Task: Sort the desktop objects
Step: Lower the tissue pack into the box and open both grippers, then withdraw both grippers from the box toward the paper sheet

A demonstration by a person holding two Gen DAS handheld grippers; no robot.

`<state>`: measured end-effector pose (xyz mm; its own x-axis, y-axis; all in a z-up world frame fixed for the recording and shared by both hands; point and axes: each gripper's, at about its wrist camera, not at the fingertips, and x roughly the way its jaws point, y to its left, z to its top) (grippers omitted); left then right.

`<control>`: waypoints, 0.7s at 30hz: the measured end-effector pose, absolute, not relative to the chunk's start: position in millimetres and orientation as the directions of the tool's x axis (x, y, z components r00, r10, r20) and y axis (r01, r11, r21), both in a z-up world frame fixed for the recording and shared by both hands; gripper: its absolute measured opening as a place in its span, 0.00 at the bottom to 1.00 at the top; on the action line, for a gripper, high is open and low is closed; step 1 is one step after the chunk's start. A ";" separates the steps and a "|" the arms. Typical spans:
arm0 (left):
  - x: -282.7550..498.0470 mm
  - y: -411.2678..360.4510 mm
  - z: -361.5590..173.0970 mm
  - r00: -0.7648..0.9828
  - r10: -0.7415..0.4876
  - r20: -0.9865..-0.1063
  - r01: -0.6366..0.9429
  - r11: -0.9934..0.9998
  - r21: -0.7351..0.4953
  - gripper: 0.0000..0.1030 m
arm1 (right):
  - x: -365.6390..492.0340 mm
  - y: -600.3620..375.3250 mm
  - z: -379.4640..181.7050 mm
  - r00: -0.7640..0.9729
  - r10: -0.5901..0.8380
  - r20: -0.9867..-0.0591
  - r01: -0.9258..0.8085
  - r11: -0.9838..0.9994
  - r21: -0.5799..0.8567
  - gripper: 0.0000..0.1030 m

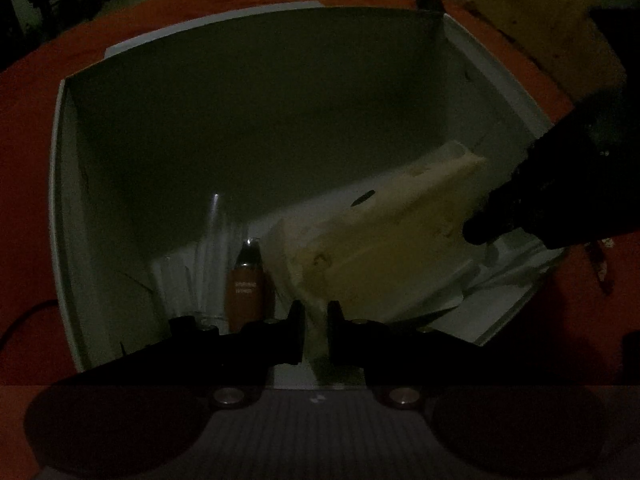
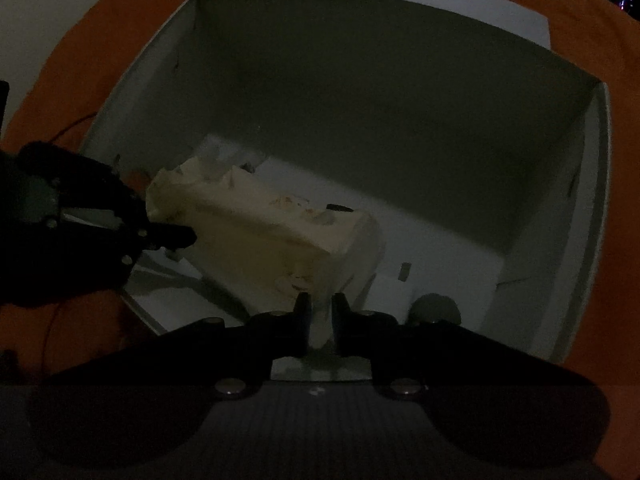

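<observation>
A cream tissue pack (image 1: pixel 384 240) hangs inside a white open box (image 1: pixel 60 200), held at both ends. My left gripper (image 1: pixel 316 328) is shut on its near edge. My right gripper (image 2: pixel 320 320) is shut on the other end of the pack (image 2: pixel 272 236). Each gripper shows in the other's view: the right one (image 1: pixel 476 236) at the right, the left one (image 2: pixel 176 236) at the left. The scene is very dim.
A small orange-brown bottle (image 1: pixel 246 288) and a clear glass (image 1: pixel 208 276) stand in the box's near left corner. A dark round object (image 2: pixel 436 308) sits by the box wall (image 2: pixel 592 200). The box rests on an orange cloth (image 1: pixel 24 120).
</observation>
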<state>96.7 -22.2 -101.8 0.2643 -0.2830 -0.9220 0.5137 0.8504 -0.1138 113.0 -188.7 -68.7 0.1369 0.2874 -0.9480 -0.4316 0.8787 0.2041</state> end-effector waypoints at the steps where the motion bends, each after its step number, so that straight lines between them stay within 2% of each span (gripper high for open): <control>1: 96.5 -22.5 -102.1 0.264 -0.281 -0.923 0.514 0.851 -0.111 0.09 | 112.1 -189.0 -68.1 0.136 0.287 -0.948 -0.432 0.879 0.203 0.16; 2: 96.2 -22.6 -102.1 0.265 -0.279 -0.923 0.515 0.850 -0.110 0.09 | 112.2 -189.6 -68.5 0.139 0.284 -0.949 -0.430 0.880 0.201 0.17; 6: 97.2 -20.8 -101.3 0.268 -0.274 -0.924 0.511 0.853 -0.105 0.12 | 112.6 -194.8 -70.7 0.147 0.287 -0.947 -0.408 0.889 0.206 0.32; 7: 97.2 -19.4 -99.9 0.277 -0.274 -0.921 0.507 0.856 -0.102 0.15 | 112.7 -196.0 -70.0 0.151 0.283 -0.947 -0.401 0.893 0.203 0.36; 9: 97.6 -18.0 -97.6 0.284 -0.270 -0.920 0.506 0.857 -0.096 0.27 | 112.6 -198.8 -66.9 0.158 0.287 -0.945 -0.388 0.898 0.208 0.53; 10: 97.8 -17.7 -94.6 0.293 -0.257 -0.921 0.502 0.861 -0.081 0.35 | 112.2 -200.5 -63.4 0.162 0.295 -0.941 -0.383 0.898 0.216 0.56; 14: 98.4 -17.7 -82.6 0.310 -0.257 -0.916 0.488 0.869 -0.078 0.44 | 113.1 -206.1 -48.4 0.197 0.310 -0.930 -0.358 0.906 0.226 0.74; 17: 100.5 -19.2 -67.8 0.328 -0.280 -0.902 0.483 0.871 -0.095 0.56 | 115.3 -209.6 -37.4 0.221 0.334 -0.916 -0.326 0.911 0.253 0.76; 21: 113.8 -19.3 -41.7 0.362 -0.320 -0.875 0.463 0.877 -0.129 0.56 | 122.1 -213.1 -13.0 0.261 0.358 -0.896 -0.302 0.912 0.276 0.77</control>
